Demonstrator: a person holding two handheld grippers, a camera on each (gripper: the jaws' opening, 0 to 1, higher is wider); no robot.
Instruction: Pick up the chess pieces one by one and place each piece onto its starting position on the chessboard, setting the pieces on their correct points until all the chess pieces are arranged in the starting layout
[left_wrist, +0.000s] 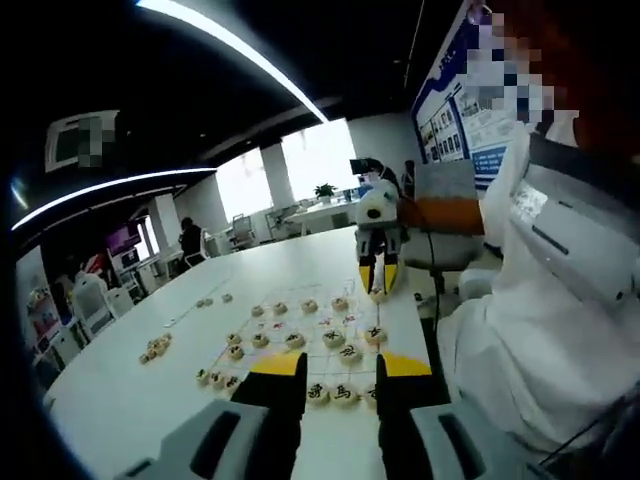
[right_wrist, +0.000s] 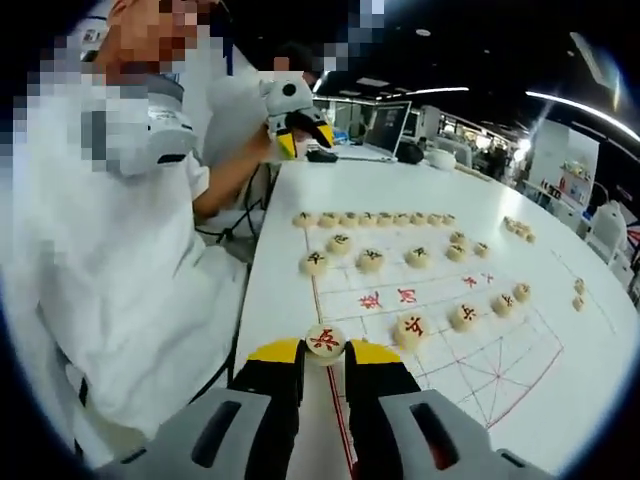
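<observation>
The right gripper (right_wrist: 325, 352) pinches a piece (right_wrist: 325, 341) between its yellow-tipped jaws, low over the near edge of the board (right_wrist: 470, 330). The piece is a flat, round, pale wooden disc with a red character on its top face. In the left gripper view, the same gripper (left_wrist: 379, 280) hangs point-down over the far edge of the board (left_wrist: 320, 325), jaws close together.

The board is a white sheet printed with thin red lines, with diagonal lines crossing near one end and two red characters in the middle band. It lies flat on a white table (right_wrist: 400, 185). On it stand discs of the same kind: a row along the far edge (right_wrist: 372, 218) with dark characters, a few (right_wrist: 370, 259) in front of that row, and three with red characters (right_wrist: 462, 316) on the nearer half. More discs (right_wrist: 518, 228) lie off the board on the table; in the left gripper view a small heap (left_wrist: 155, 348) lies well to one side.

The left gripper (left_wrist: 336, 372) holds nothing; its jaws stand apart above the board's near row. A person in white (right_wrist: 130, 260) sits beside the table.
</observation>
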